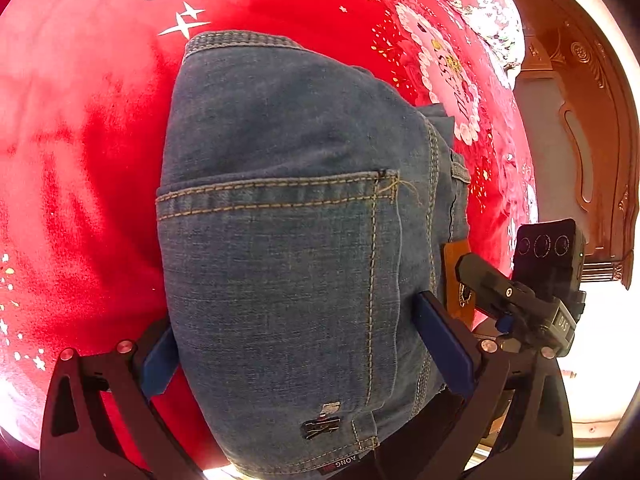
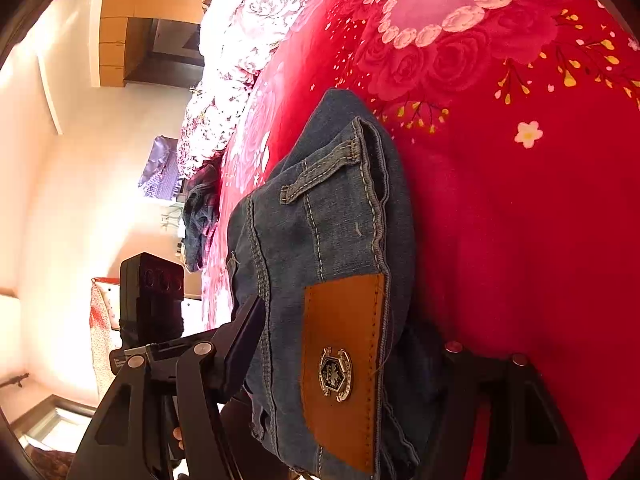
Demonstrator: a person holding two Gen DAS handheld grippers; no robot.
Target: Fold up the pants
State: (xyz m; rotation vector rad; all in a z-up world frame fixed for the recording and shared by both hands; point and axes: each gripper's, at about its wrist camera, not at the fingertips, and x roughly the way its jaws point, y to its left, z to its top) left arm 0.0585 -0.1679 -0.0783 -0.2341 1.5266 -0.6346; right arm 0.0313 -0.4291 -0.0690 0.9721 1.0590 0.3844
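Red floral bedspread point(image 2: 520, 220), wooden wardrobe point(image 2: 152, 8)

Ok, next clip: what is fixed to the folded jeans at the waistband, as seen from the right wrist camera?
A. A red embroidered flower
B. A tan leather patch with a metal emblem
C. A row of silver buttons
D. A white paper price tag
B: in the right wrist view the jeans carry a tan leather patch with a metal emblem on it, stitched by the waistband as they lie on the red bedspread.
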